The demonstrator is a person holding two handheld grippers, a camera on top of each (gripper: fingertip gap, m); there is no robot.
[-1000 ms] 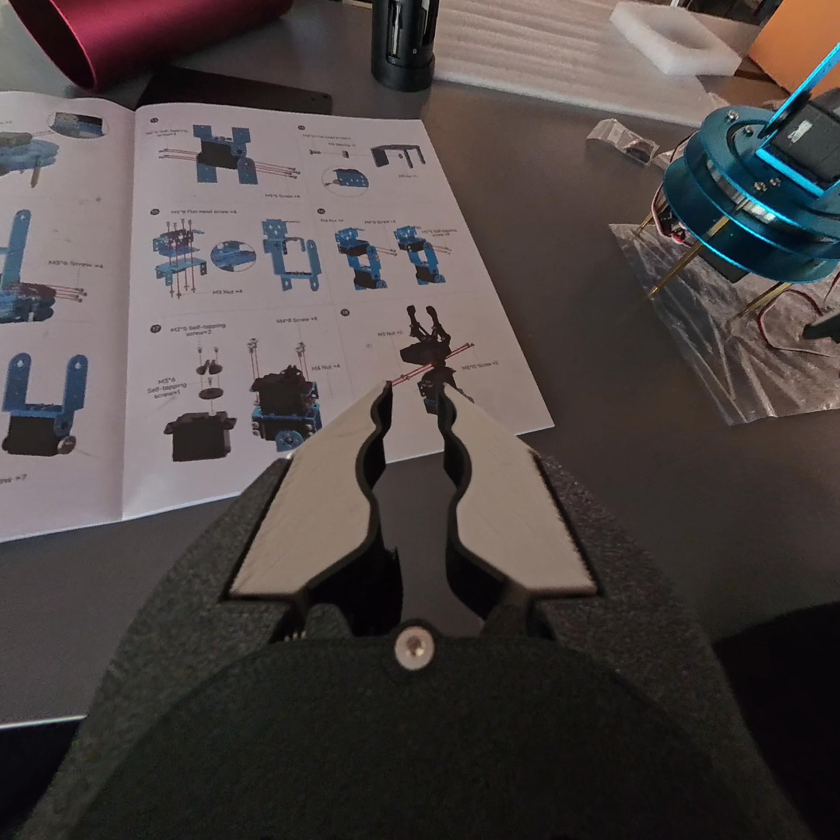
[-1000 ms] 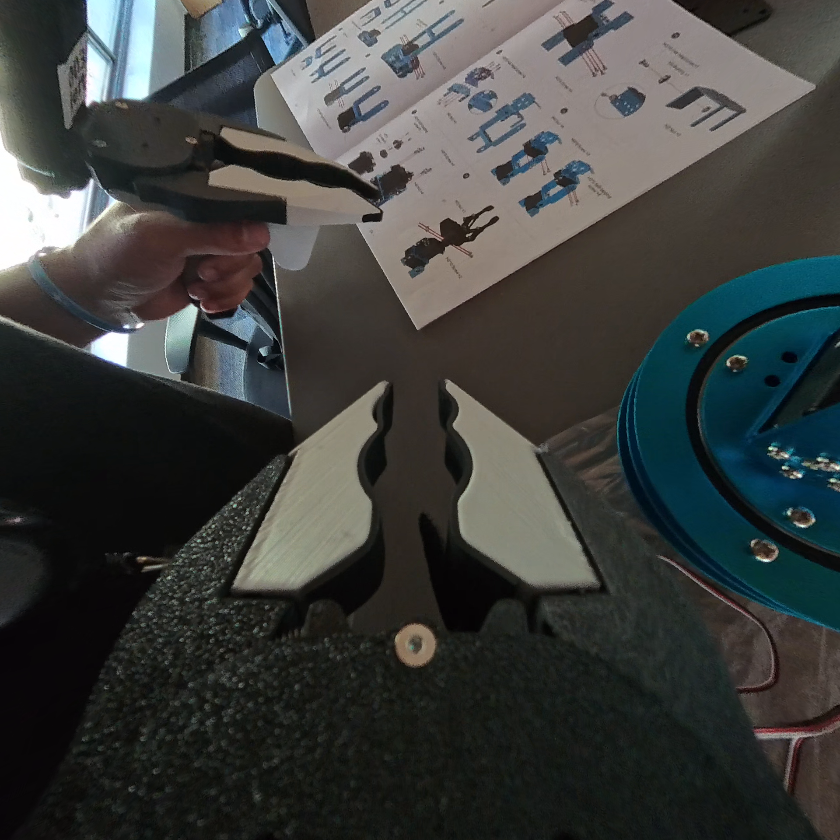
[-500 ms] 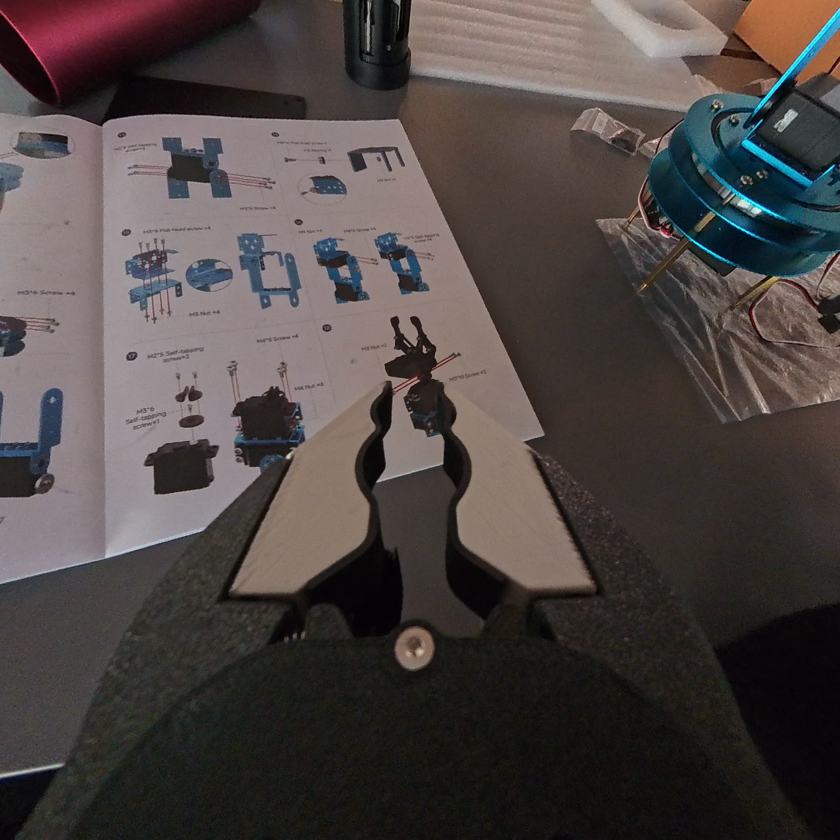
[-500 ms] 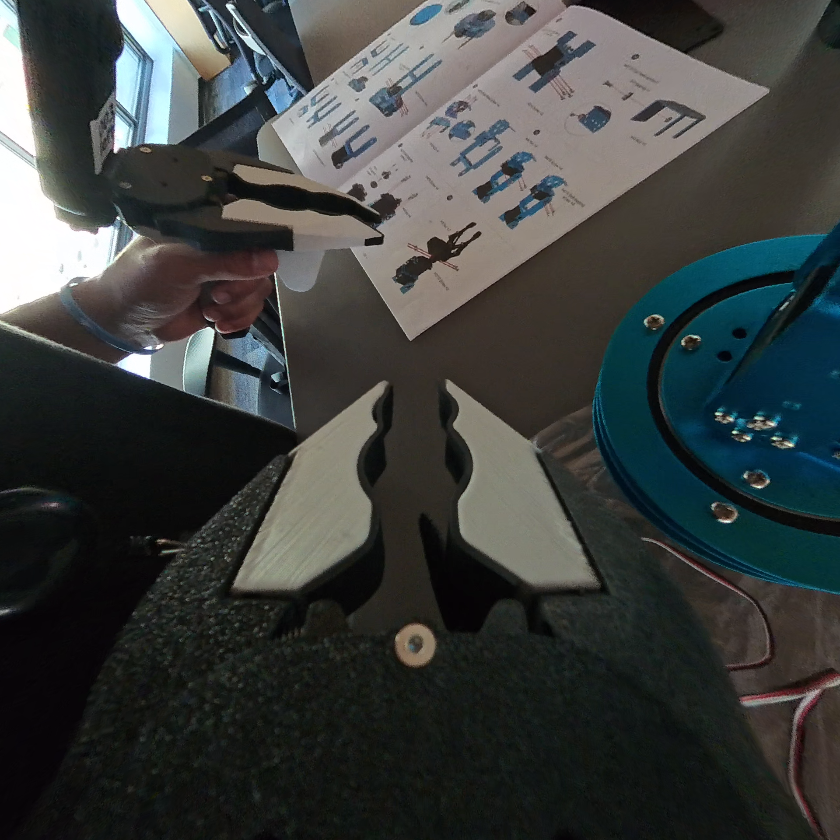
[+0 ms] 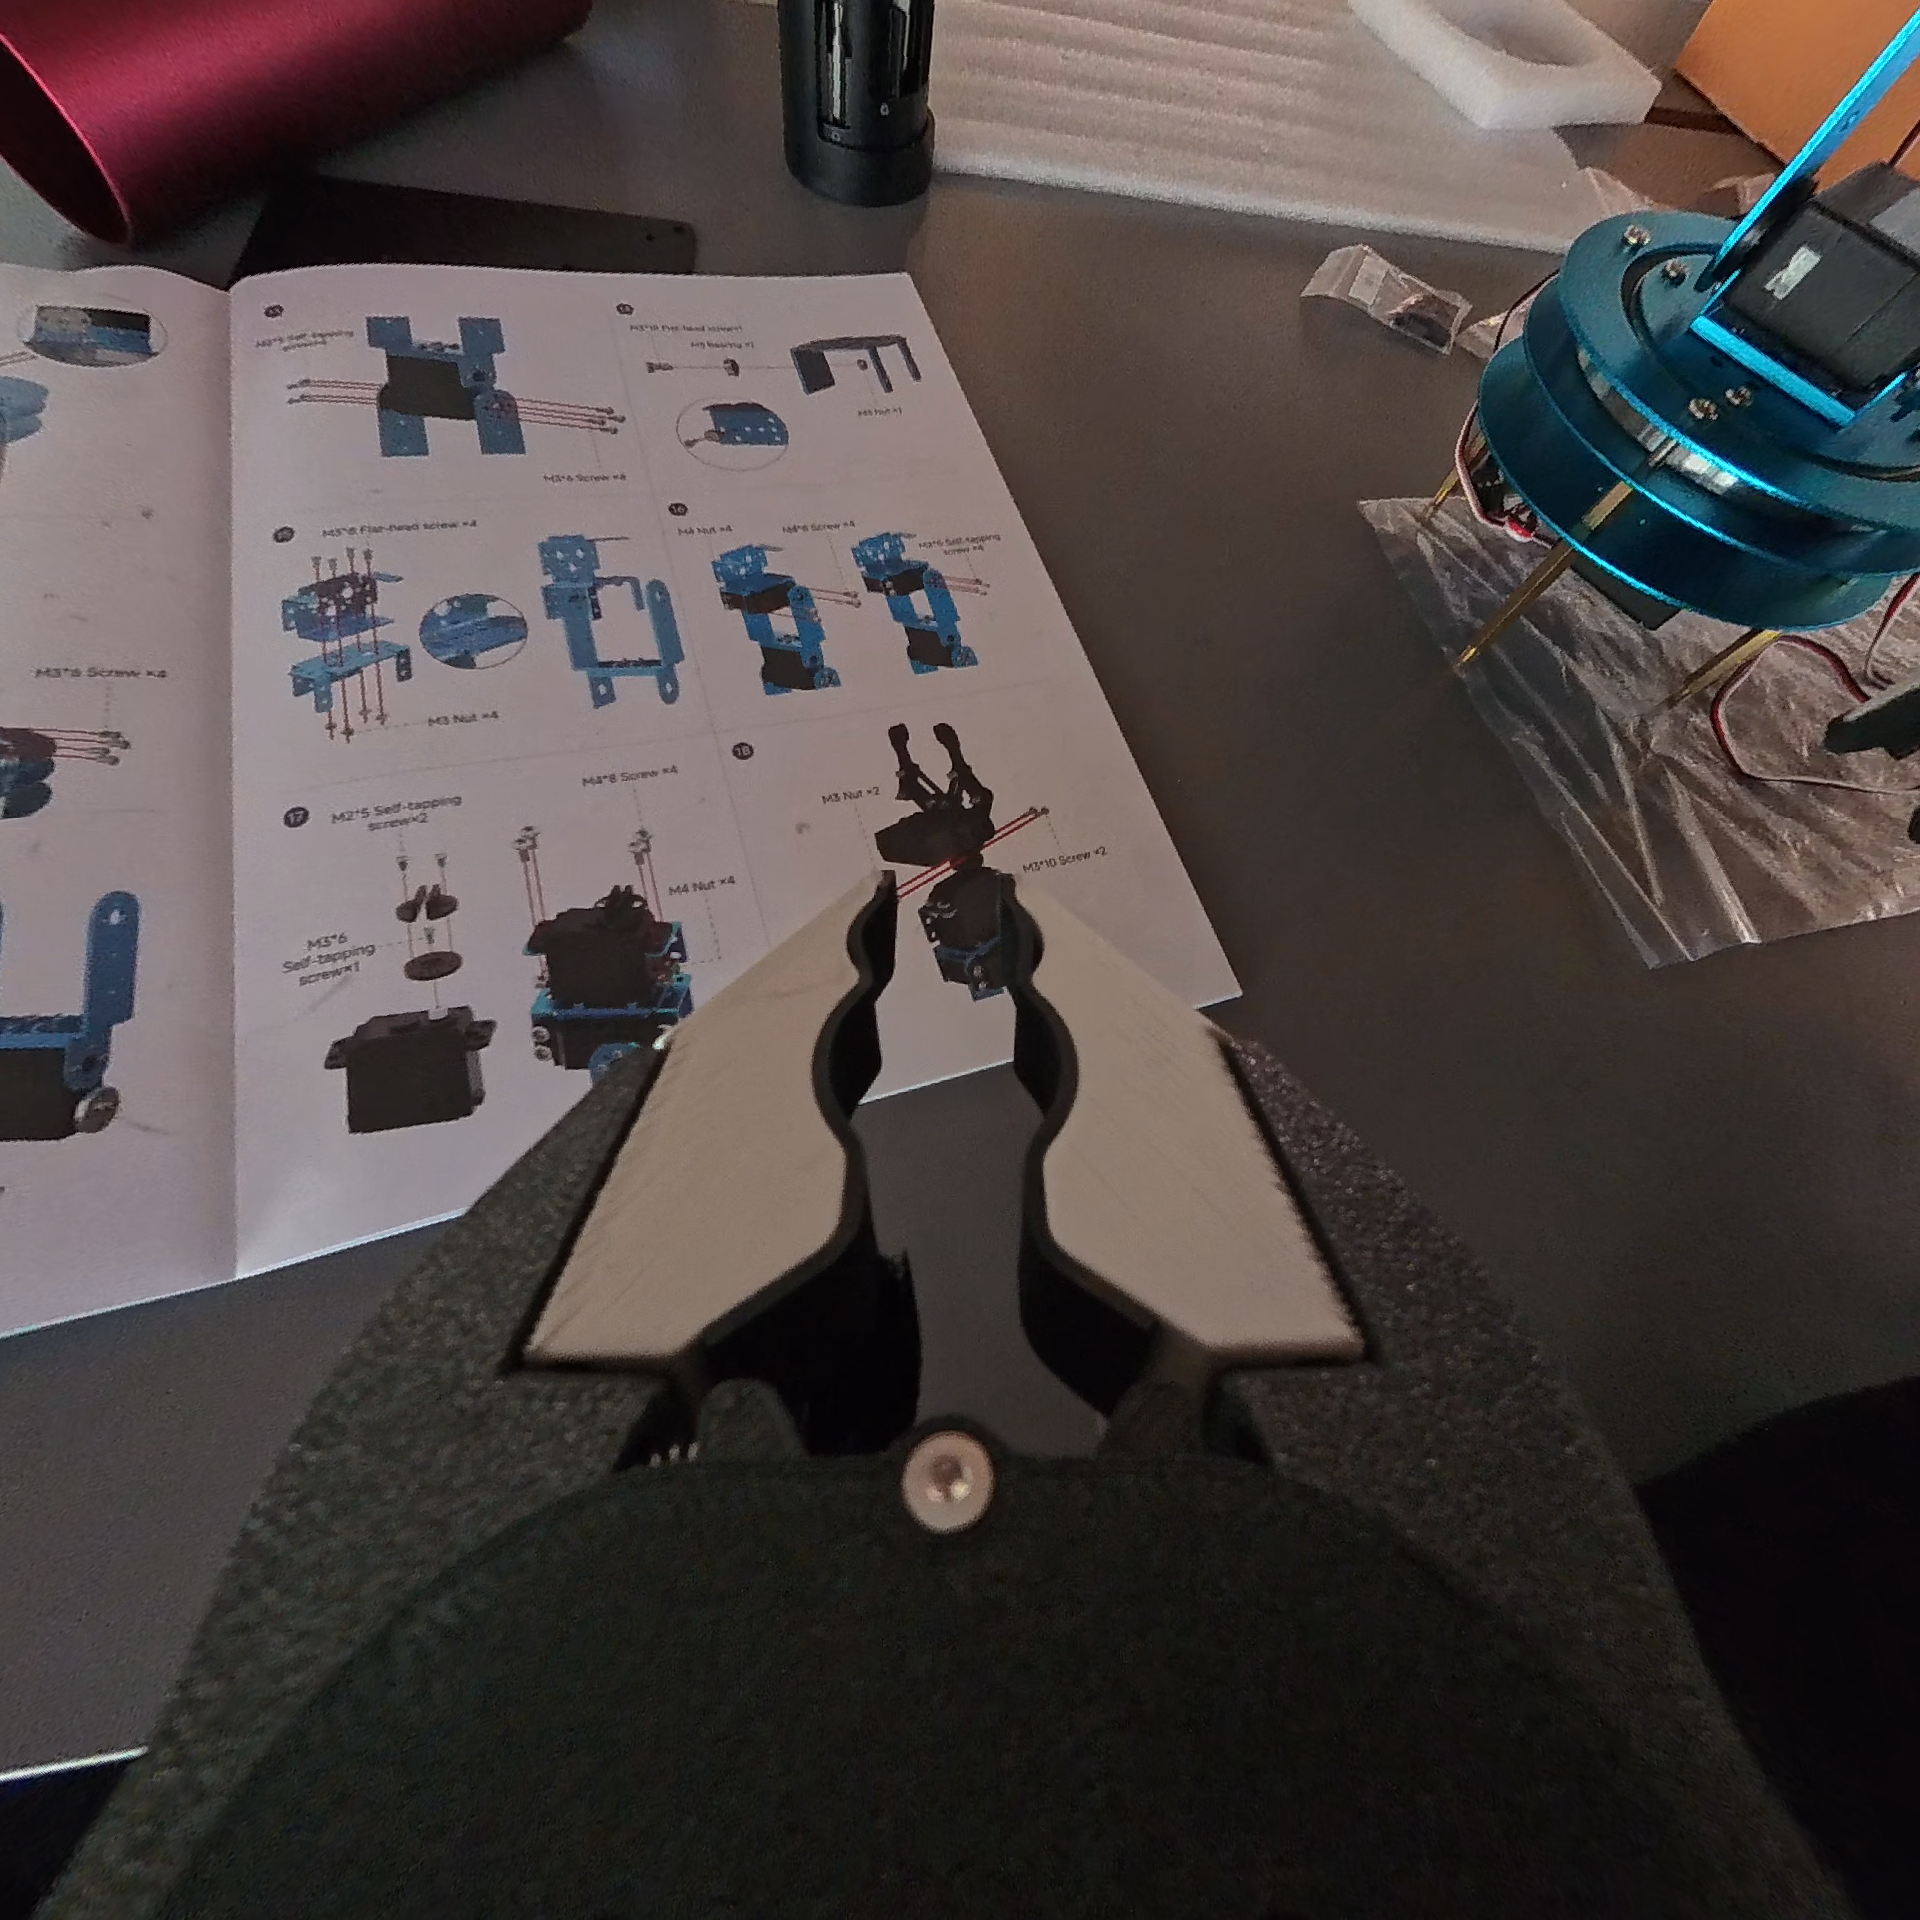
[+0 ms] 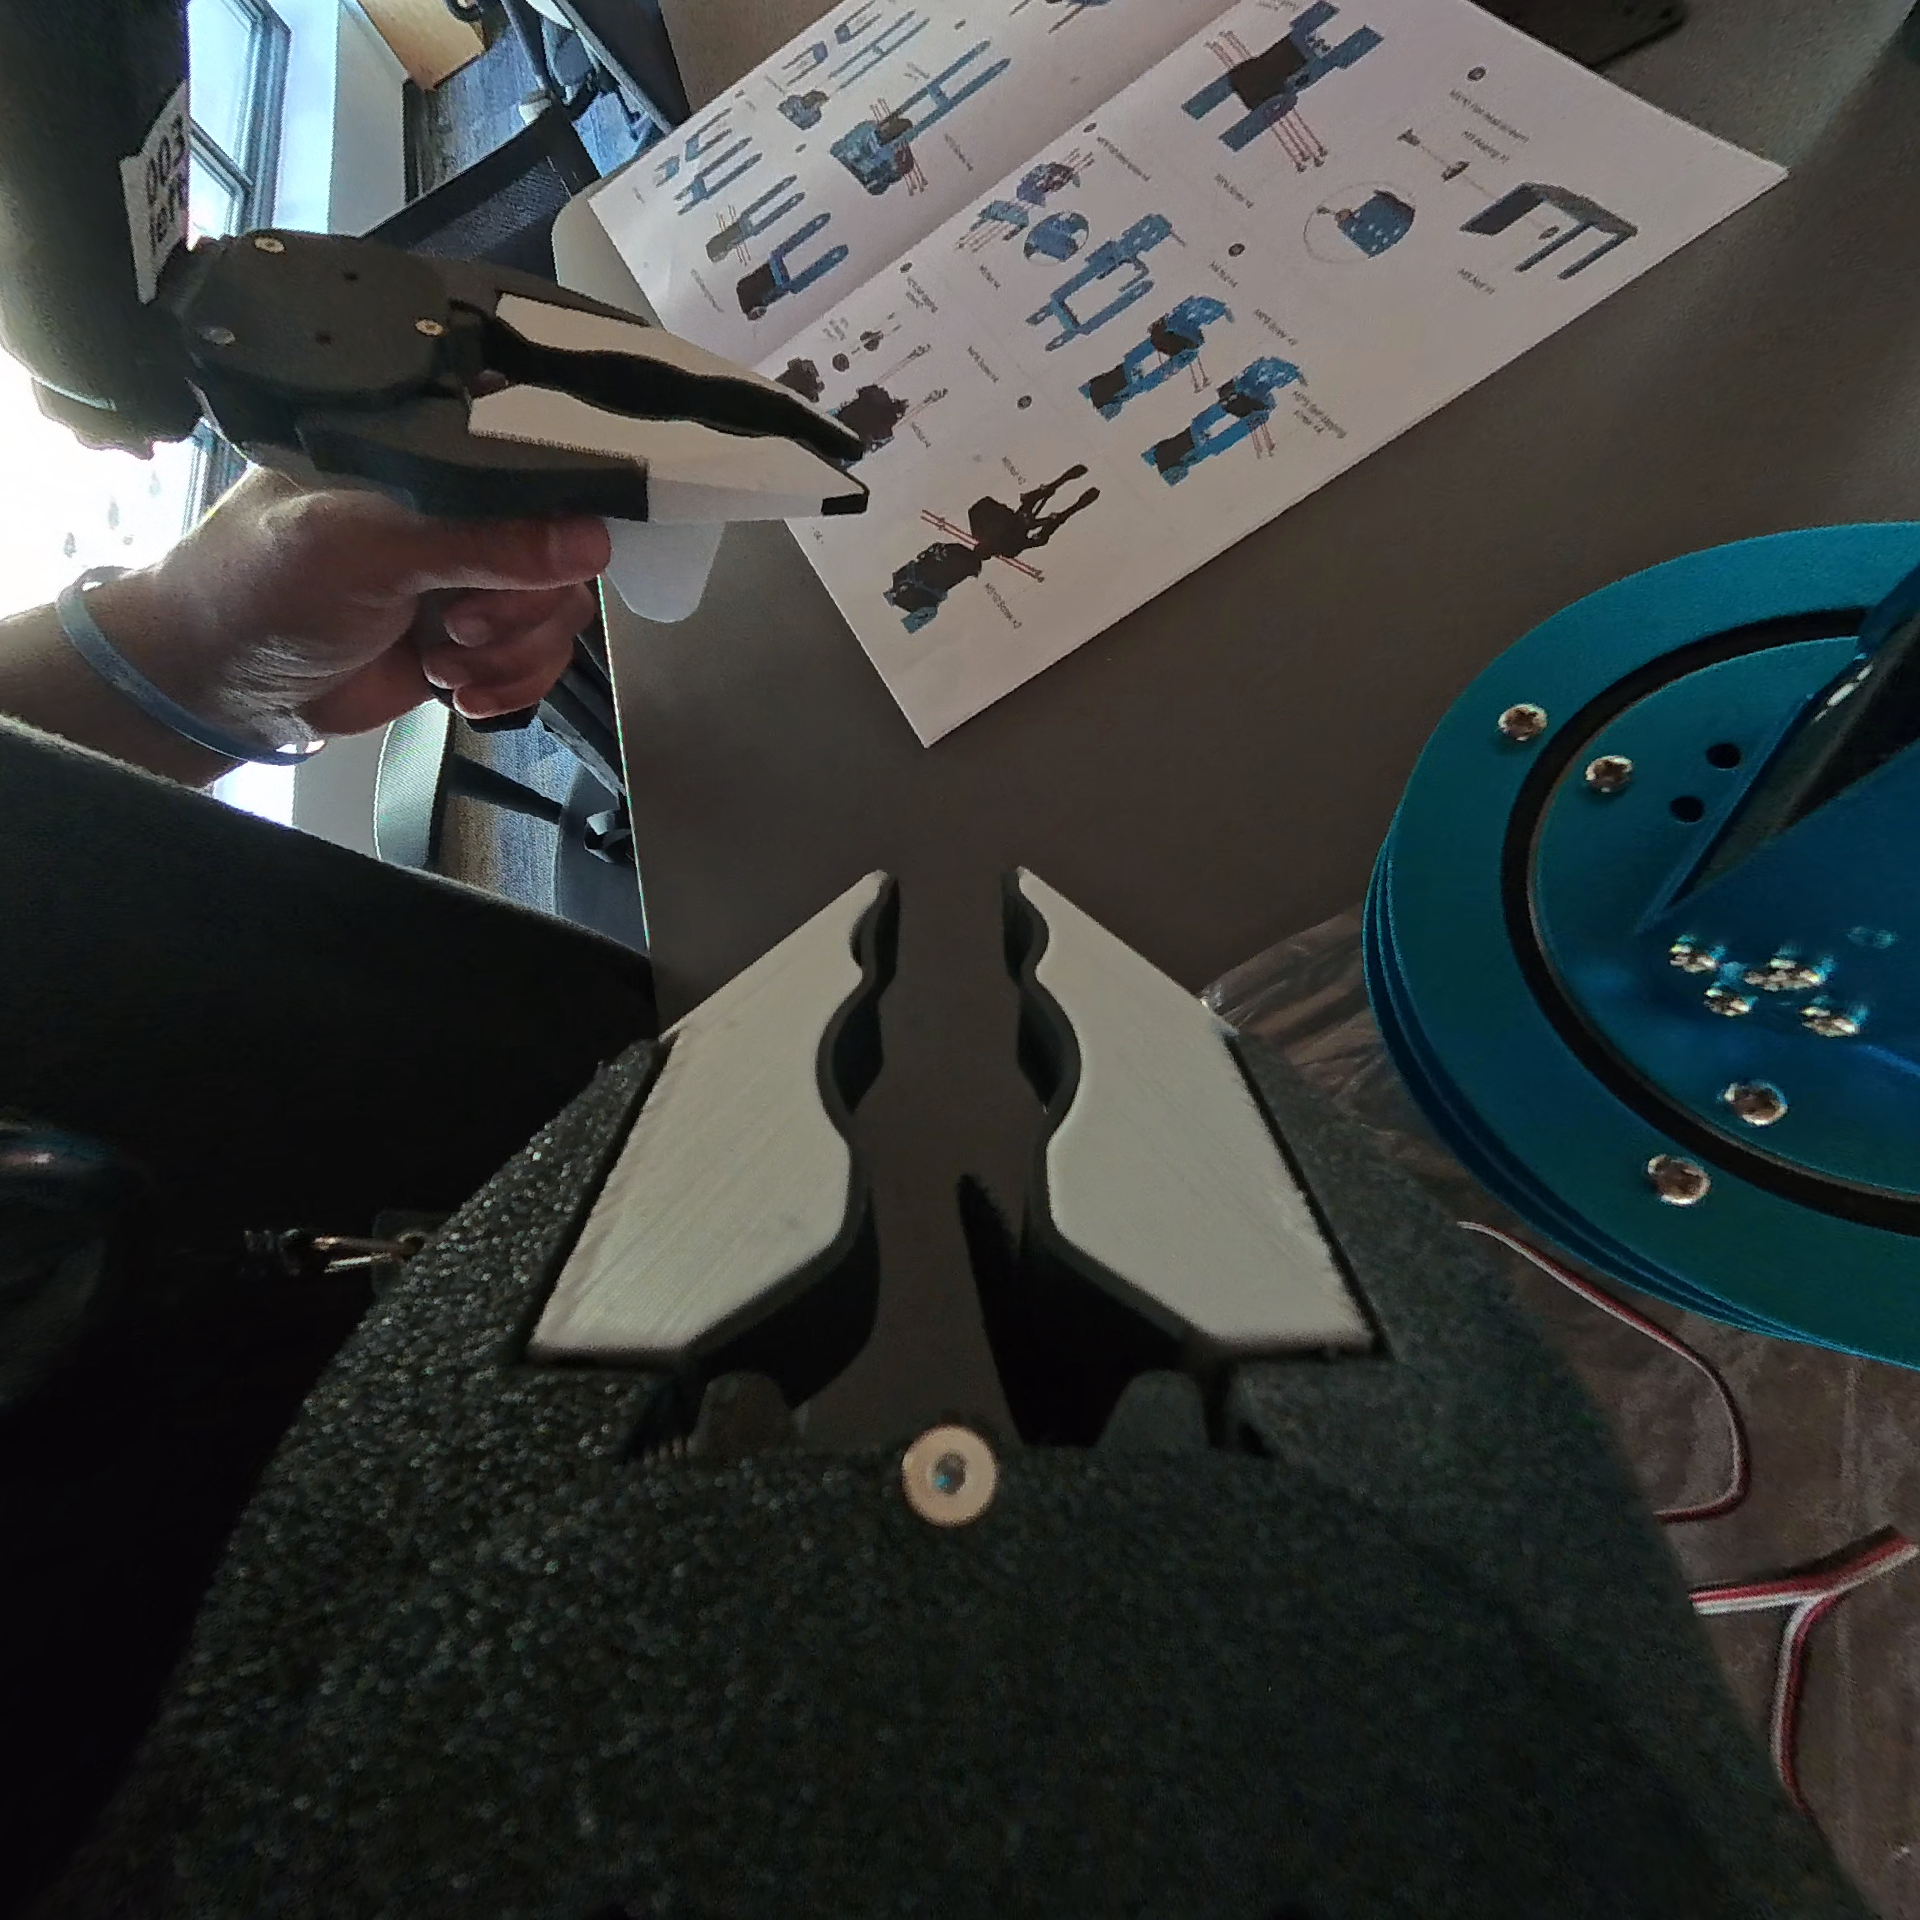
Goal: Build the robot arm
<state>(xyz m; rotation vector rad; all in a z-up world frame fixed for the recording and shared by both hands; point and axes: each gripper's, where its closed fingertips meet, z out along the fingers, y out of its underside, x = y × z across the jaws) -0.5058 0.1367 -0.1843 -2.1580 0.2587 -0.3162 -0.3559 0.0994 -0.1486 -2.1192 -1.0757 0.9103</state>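
My left gripper (image 5: 951, 914) is open by a narrow gap and empty. It hovers over the near right corner of an open instruction booklet (image 5: 623, 623) on the dark table. My right gripper (image 6: 948, 894) is also slightly open and empty, above the table just left of a blue round metal base (image 6: 1662, 1039) with screws and an upright blue bracket. The same base (image 5: 1683, 499) stands on brass legs at the right of the left wrist view and carries a black servo. The left gripper (image 6: 847, 478), held in a hand (image 6: 343, 613), shows over the booklet (image 6: 1143, 312).
The base stands on a clear plastic sheet (image 5: 1662, 810) with red and white wires (image 6: 1766, 1621). At the back are a dark red cylinder (image 5: 260, 94), a black flat plate (image 5: 468, 234), a black cylinder (image 5: 857, 104), white foam (image 5: 1507, 62) and a small bag of parts (image 5: 1382, 296). The gap from one gripper's tips to the other's is roughly 15 centimetres.
Both grippers have drifted only slightly. In the right wrist view the blue base has come a little closer to the middle. Both finger gaps are unchanged.
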